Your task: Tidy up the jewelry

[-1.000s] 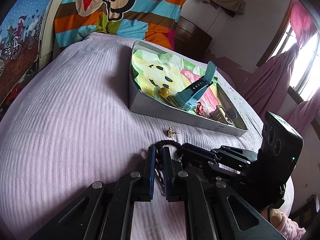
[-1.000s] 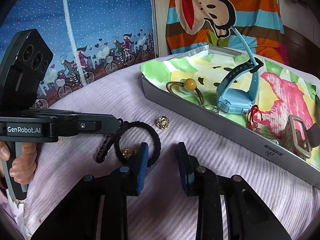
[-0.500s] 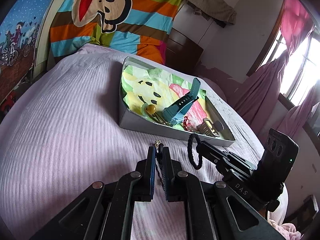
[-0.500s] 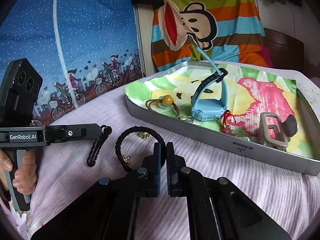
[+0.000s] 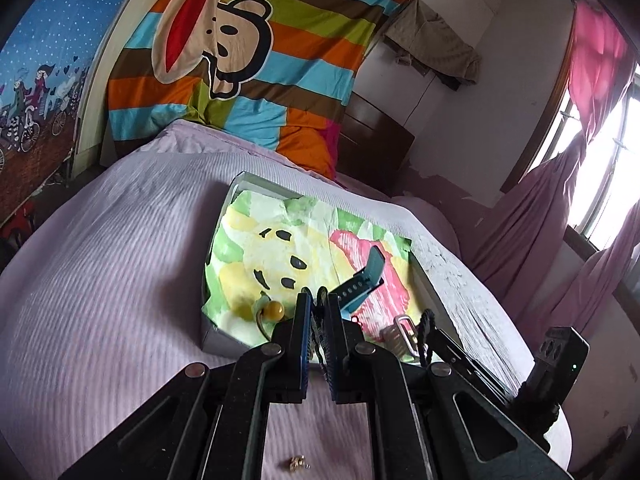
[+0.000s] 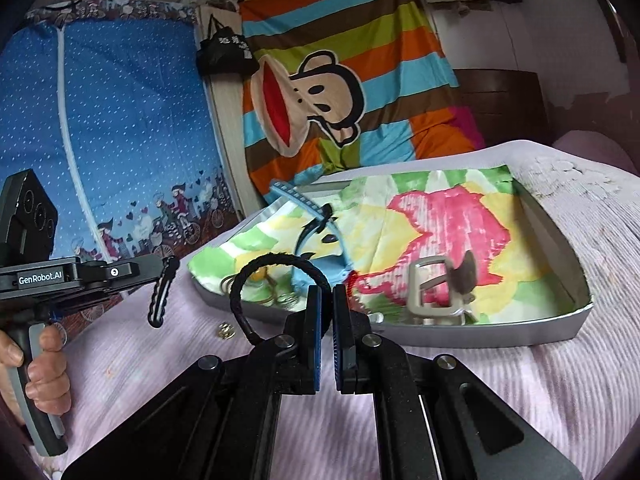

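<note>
A grey tray (image 6: pixel 500 334) lined with a bright cartoon cloth sits on the pink bedspread and holds a blue watch (image 6: pixel 316 236), a bead hair tie (image 5: pixel 274 312), a red charm and a metal buckle (image 6: pixel 434 292). My right gripper (image 6: pixel 327 300) is shut on a black braided ring (image 6: pixel 260 280), lifted at the tray's near edge. My left gripper (image 5: pixel 316 308) is shut on a dark wavy chain-like piece (image 6: pixel 162 294), raised over the tray's near rim. A small gold earring (image 6: pixel 225 330) lies on the bedspread; it also shows in the left wrist view (image 5: pixel 298 462).
The striped monkey blanket (image 6: pixel 340 80) hangs behind the bed. A blue patterned wardrobe cover (image 6: pixel 100 140) stands to the left. Pink curtains (image 5: pixel 592 220) and a window are to the right. The bedspread (image 5: pixel 100 300) stretches left of the tray.
Both grippers rose from the bedspread and moved toward the tray. The right one shut on the black ring and lifted it. The gold earring stayed behind on the bedspread.
</note>
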